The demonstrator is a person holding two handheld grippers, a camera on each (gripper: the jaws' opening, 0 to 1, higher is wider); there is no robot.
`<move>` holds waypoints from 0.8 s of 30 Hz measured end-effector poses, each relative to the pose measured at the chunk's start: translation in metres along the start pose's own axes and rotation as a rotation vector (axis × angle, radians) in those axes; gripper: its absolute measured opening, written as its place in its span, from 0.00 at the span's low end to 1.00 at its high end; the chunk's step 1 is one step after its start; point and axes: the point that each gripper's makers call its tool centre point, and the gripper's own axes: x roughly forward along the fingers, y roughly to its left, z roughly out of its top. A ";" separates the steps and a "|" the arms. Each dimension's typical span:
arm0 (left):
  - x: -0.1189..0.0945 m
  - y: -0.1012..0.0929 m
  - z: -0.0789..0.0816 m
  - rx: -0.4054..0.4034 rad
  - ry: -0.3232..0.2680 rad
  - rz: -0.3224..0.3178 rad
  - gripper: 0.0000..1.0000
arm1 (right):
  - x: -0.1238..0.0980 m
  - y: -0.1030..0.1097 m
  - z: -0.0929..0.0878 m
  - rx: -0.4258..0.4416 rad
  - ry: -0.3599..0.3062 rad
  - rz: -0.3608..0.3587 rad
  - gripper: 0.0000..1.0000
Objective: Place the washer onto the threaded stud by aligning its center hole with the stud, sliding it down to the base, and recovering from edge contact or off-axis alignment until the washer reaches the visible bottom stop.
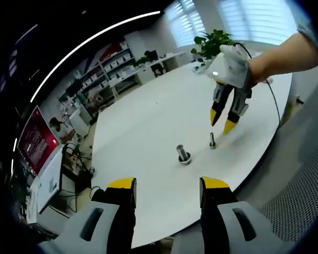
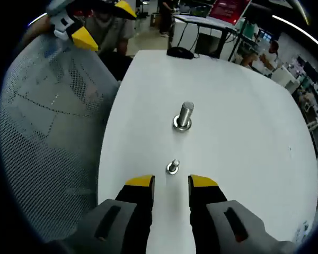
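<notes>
Both grippers are hovering with jaws apart and nothing between them. Ahead of the right gripper [image 2: 171, 184], just beyond its yellow tips, a small bolt [image 2: 173, 167] is standing on the white table [image 2: 244, 106]; farther ahead the threaded stud [image 2: 184, 117] is standing upright with a ring at its base, too small to tell whether it is the washer. In the left gripper view, the left gripper [image 1: 168, 185] is hanging near the table's edge, with bare tabletop between it and the stud.
</notes>
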 end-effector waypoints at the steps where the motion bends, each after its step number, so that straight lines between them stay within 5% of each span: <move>1: 0.000 0.000 0.000 0.000 -0.001 -0.001 0.46 | -0.010 0.001 0.001 0.017 -0.020 -0.010 0.27; 7: -0.004 -0.001 0.009 -0.008 -0.052 -0.008 0.45 | -0.083 0.018 0.006 0.217 -0.212 -0.106 0.28; 8: -0.005 -0.002 0.011 -0.073 -0.067 -0.016 0.44 | -0.091 0.021 0.006 0.259 -0.242 -0.116 0.28; 10: -0.011 -0.005 0.021 -0.128 -0.126 -0.042 0.39 | -0.107 0.033 0.006 0.358 -0.296 -0.130 0.28; 14: -0.014 -0.006 0.026 -0.101 -0.154 -0.044 0.39 | -0.134 0.068 0.009 0.565 -0.383 -0.119 0.25; 18: -0.017 -0.015 0.030 -0.111 -0.179 -0.105 0.42 | -0.149 0.095 0.003 0.595 -0.402 -0.166 0.25; 24: -0.022 -0.034 0.030 -0.052 -0.180 -0.173 0.48 | -0.161 0.103 -0.007 0.712 -0.469 -0.380 0.21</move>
